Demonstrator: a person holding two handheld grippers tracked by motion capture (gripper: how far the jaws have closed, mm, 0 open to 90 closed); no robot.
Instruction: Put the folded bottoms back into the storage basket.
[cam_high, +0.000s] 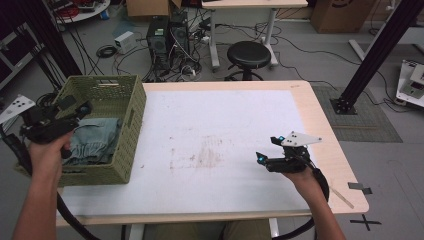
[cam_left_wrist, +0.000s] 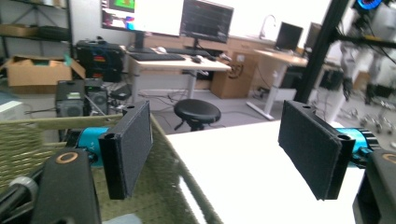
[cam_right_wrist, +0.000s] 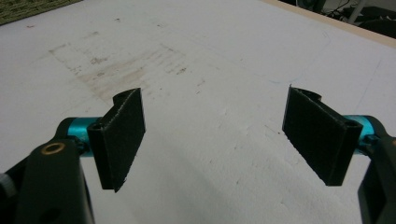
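Release step: left gripper (cam_high: 82, 111) jaws spread empty over green basket (cam_high: 131, 131) where grey-blue cloth (cam_high: 97, 140) lies inside, right gripper (cam_high: 265, 157) spread idle above table (cam_high: 210, 125), next likely pull left hand away

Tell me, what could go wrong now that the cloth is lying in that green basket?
1. The basket hangs over the table's left edge; a bump from the left gripper, hovering open above it, might tip it off.
2. The blue-grey cloth lies bunched up, so the open jaws could snag a fold and drag it out.
3. The left gripper's cable trails just beneath the basket and might catch on it.
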